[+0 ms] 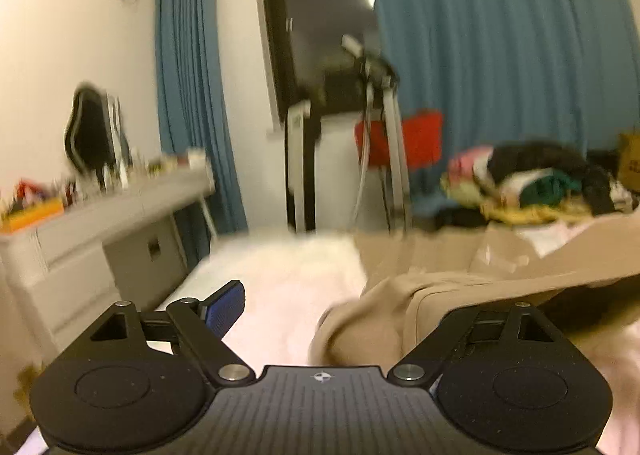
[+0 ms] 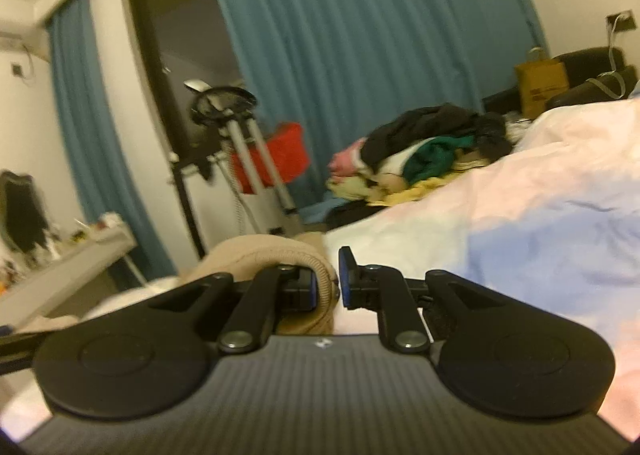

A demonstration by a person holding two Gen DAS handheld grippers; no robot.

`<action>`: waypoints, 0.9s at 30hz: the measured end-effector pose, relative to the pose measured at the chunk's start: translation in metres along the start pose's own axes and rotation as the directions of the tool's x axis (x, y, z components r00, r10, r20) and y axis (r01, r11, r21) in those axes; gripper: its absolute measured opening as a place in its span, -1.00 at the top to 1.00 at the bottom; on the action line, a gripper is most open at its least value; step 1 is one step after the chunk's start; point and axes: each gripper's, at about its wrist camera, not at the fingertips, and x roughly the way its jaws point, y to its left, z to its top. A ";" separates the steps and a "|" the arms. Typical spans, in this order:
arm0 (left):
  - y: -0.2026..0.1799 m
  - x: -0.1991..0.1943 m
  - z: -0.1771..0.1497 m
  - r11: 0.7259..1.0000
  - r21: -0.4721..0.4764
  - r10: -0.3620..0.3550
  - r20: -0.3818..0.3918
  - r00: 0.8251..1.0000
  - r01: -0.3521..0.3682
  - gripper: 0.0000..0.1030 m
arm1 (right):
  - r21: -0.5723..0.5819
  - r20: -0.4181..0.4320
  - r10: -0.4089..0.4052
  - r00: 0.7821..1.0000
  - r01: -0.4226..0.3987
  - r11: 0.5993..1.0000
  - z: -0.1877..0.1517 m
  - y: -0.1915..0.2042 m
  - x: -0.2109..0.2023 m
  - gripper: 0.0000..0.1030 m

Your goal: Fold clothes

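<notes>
While crosswise, beige garment point(image 2: 280, 255), right claw point(image 2: 328, 283).

Bare bed point(image 2: 540, 215) lies right of the beige garment point(image 2: 260, 255); the clothes pile point(image 2: 420, 151) blocks the far edge, a dresser point(image 1: 100, 239) flanks the left edge.

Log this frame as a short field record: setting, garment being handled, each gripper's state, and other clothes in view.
setting: bedroom, work done on a bed with pale bedding; blue curtains behind
garment: beige knit garment, partly bunched on the bed
left gripper: jaws wide open, the garment lying between them; right finger hidden by fabric
right gripper: closed on a rolled edge of the beige garment
other clothes: mixed pile of clothes at the far side of the bed, unfolded
image quality: motion blur in both views
</notes>
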 end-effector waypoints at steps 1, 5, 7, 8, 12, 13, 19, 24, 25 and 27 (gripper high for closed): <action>0.001 0.000 -0.001 1.000 0.026 0.008 -0.025 1.000 -0.007 -0.70 | -0.038 0.000 -0.021 1.000 0.021 0.999 -0.003 0.002 0.001 0.67; -0.001 -0.009 -0.003 0.986 0.141 0.098 -0.029 0.995 -0.093 -0.70 | -0.266 0.014 -0.157 0.987 0.155 0.951 -0.019 0.016 0.003 -0.14; 0.009 -0.010 0.001 0.995 0.070 0.067 -0.018 0.998 -0.066 -0.70 | -0.345 -0.072 -0.216 0.974 0.179 0.922 -0.031 0.015 0.010 -0.31; 0.014 -0.010 0.003 0.999 0.026 0.047 -0.011 0.999 -0.047 -0.70 | -0.339 -0.120 -0.218 0.969 0.167 0.926 -0.035 0.011 0.010 -0.31; 0.041 -0.031 0.022 0.992 -0.123 -0.001 0.057 0.998 0.008 -0.70 | -0.316 -0.114 -0.204 0.972 0.159 0.935 -0.020 0.012 -0.012 -0.30; 0.047 -0.037 0.027 0.990 -0.144 0.001 0.079 0.997 0.010 -0.70 | -0.333 -0.069 -0.196 0.978 0.162 0.929 -0.007 0.020 -0.022 -0.30; 0.086 -0.090 0.090 0.971 -0.234 0.006 0.193 0.981 0.040 -0.70 | -0.346 0.109 -0.127 0.986 0.158 0.925 0.103 0.068 -0.082 -0.30; 0.126 -0.156 0.185 0.957 -0.280 0.020 0.337 0.941 0.080 -0.70 | -0.356 0.250 -0.055 0.967 0.145 0.923 0.199 0.108 -0.145 -0.30; 0.134 -0.173 0.203 0.955 -0.283 0.024 0.373 0.927 0.089 -0.72 | -0.362 0.290 -0.039 0.956 0.147 0.920 0.218 0.116 -0.163 -0.30; 0.150 -0.207 0.240 0.951 -0.289 0.034 0.445 0.895 0.107 -0.76 | -0.361 0.357 -0.004 0.934 0.142 0.922 0.255 0.128 -0.196 -0.30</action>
